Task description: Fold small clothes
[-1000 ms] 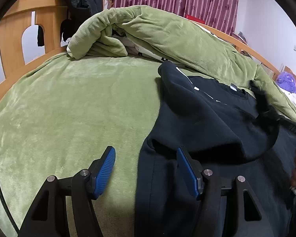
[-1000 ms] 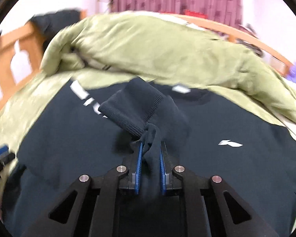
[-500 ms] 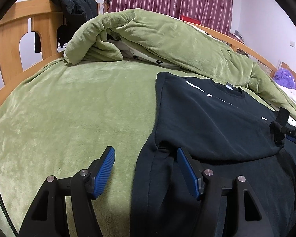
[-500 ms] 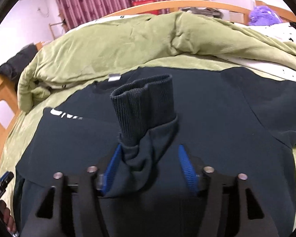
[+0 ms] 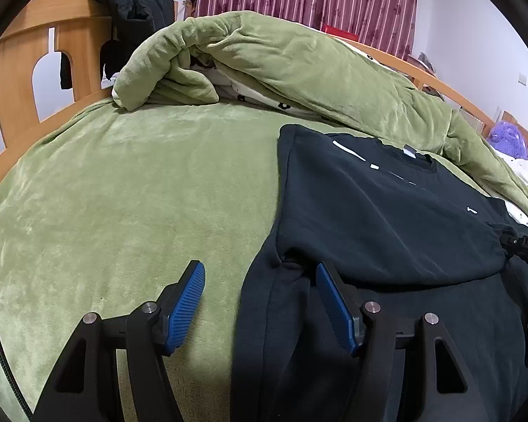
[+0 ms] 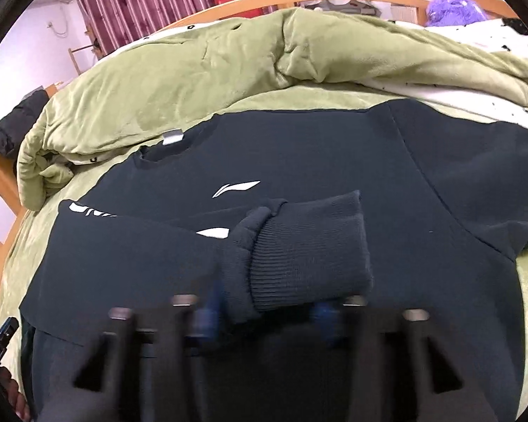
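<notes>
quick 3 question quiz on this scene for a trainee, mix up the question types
1. True or false: the ribbed cuff lies on the chest of the dark sweatshirt.
2. What sits between the fingers of the left gripper? A) a folded sock B) the sweatshirt's side edge, not pinched C) nothing but blanket
3. What colour is the blanket under the sweatshirt?

Key
1. True; it rests just below the white logo, in front of the blurred right gripper, whose jaws are closing.
2. B; the blue pads stand apart with the edge between them.
3. Green.
</notes>
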`<action>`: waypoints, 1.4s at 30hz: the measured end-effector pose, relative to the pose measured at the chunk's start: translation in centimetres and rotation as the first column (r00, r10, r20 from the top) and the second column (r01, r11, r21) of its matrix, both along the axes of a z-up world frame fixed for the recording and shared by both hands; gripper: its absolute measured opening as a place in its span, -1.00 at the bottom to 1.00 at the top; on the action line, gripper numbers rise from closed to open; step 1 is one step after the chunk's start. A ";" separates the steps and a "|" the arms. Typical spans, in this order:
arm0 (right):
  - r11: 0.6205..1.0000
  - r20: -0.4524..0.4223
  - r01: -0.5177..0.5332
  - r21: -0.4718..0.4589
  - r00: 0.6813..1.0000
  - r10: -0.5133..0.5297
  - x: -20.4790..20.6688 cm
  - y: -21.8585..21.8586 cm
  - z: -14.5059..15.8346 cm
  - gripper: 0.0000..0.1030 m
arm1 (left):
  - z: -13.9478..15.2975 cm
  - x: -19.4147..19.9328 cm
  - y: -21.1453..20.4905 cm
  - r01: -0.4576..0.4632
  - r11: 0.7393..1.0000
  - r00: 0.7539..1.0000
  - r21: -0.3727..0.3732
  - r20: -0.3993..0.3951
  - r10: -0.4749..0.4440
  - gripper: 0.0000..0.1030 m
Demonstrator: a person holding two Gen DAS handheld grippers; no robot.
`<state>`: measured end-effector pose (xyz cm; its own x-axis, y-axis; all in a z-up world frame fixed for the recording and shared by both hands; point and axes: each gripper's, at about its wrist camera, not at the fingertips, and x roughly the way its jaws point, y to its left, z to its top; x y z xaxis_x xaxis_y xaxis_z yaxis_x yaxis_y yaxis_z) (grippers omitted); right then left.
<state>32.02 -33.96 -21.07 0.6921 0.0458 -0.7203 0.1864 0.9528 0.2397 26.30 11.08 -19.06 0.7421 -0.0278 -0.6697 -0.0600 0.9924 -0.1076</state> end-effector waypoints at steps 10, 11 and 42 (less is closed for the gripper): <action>0.998 -0.006 -0.010 -0.066 1.000 0.009 0.4 -0.4 1.1 -0.55 | 0.0 0.1 0.0 0.005 1.000 1.000 0.007 -0.001 -0.005 0.24; 0.996 -0.045 -0.018 -0.084 0.999 0.014 0.5 -0.4 0.5 -0.43 | 0.1 0.0 -0.1 0.006 1.000 1.000 0.008 0.002 -0.006 0.24; 0.951 0.023 0.204 -0.232 0.979 -0.205 -13.6 -17.7 6.1 0.23 | 4.2 -1.5 -10.3 0.111 0.987 0.993 0.114 0.030 -0.115 0.40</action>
<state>18.40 -51.69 -14.97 0.6680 -0.2648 -0.6955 0.3833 0.9235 0.0166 24.81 0.74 -14.91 0.7626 -0.0388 -0.6457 0.0549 0.9985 0.0049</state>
